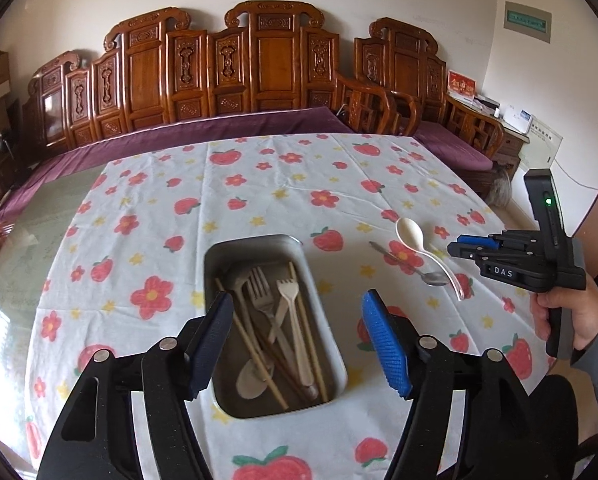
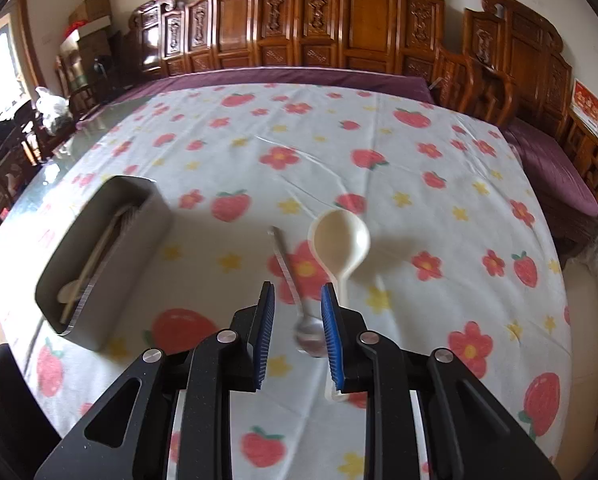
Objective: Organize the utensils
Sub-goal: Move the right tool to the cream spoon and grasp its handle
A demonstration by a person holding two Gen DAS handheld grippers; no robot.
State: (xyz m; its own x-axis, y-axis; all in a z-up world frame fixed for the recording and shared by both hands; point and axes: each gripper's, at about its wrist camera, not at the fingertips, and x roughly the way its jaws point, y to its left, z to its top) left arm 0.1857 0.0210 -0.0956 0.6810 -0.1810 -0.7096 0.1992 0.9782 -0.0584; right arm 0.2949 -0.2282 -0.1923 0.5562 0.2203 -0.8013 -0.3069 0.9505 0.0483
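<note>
The right tongs (image 2: 298,336) stand narrowly parted and empty, their ribbed blue pads straddling the bowl end of the slim polished steel spoon (image 2: 289,276), which lies flat on the strawberry-printed cloth over the counter (image 2: 219,140) with its handle running away ahead of them. Just beside it, to the right of the tongs, lies the cream plastic soup spoon with a deep round bowl (image 2: 341,240); its handle passes under the right pad, so the two utensils nearly touch near the tips.

The steel spoon looks light, stiff and smooth, likely slippery, and it lies low on soft fabric; pinching across the thin neck just ahead of the bowl should hold better than the rounded bowl itself. The plastic spoon should be lighter still, with the flat handle as the sensible grip.

The left tongs (image 1: 299,344) are spread wide and empty above the rectangular brushed-metal tray (image 1: 255,244), which sits directly ahead of them and already holds pale forks, a spoon and wooden chopsticks lying lengthwise. It lies off to the left of the right tongs.
</note>
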